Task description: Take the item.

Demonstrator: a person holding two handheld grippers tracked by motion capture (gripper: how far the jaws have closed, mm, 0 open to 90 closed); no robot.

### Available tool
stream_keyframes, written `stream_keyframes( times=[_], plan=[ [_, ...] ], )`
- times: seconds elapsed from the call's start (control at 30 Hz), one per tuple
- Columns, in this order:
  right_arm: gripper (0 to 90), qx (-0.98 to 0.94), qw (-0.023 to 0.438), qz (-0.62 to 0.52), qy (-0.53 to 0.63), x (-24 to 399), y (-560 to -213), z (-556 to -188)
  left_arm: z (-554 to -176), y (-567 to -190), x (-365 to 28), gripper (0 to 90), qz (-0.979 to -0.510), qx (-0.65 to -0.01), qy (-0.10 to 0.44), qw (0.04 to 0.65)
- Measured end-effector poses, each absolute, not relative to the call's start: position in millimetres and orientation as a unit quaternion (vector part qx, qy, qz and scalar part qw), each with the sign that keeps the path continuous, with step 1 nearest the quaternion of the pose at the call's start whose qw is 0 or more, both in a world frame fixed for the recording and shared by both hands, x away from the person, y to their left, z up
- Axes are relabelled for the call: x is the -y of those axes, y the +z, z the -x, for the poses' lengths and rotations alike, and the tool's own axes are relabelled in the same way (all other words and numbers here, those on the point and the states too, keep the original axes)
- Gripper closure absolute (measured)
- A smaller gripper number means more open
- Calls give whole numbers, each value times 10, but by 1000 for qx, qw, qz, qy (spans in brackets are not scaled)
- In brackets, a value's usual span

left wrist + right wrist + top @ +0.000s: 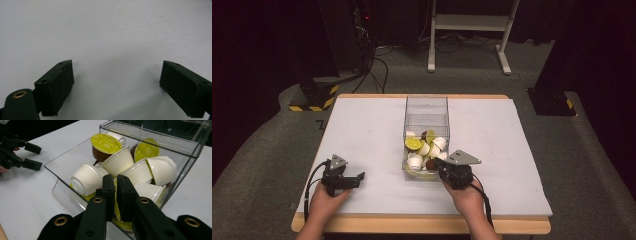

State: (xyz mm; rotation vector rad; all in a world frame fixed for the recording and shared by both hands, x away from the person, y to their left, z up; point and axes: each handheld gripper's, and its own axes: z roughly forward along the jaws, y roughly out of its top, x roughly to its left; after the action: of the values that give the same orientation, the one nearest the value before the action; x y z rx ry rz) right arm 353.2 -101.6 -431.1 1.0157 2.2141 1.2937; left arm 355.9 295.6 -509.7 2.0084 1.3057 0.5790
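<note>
A clear plastic box [426,107] in the middle of the table holds several coffee capsules [422,147], white cups with yellow-green lids. My right gripper [435,163] reaches into its near open end. In the right gripper view its jaws [115,180] stand almost together, with the thin yellow lid rim of one capsule [122,225] pinched between them. Other capsules [117,162] lie piled behind. My left gripper [357,179] rests low over the white table at the front left. It is open [116,75] with nothing between its jaws.
The white table top [362,130] spreads around the box, with its wooden front edge [412,225] near the forearms. The box's far wall [150,135] rises behind the pile. The left gripper [27,155] lies off to the left in the right gripper view.
</note>
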Motion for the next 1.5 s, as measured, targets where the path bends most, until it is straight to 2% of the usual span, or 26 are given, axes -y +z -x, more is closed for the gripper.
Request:
stream_keyframes(
  times=[0.83, 1.03, 1.5],
  plan=[
    [844, -787, 181, -361, 467, 1033, -4372, -3574, -3559, -5097, -2955, 124, -769, -500, 221, 332],
    [882, -783, 183, -361, 472, 1046, -4369, -3571, -3559, -5096, -2956, 123, -769, -499, 222, 332],
    [900, -786, 189, -349, 474, 1054, -4362, -3553, -3558, -5096, -2957, 125, -769, -499, 223, 332]
  ],
)
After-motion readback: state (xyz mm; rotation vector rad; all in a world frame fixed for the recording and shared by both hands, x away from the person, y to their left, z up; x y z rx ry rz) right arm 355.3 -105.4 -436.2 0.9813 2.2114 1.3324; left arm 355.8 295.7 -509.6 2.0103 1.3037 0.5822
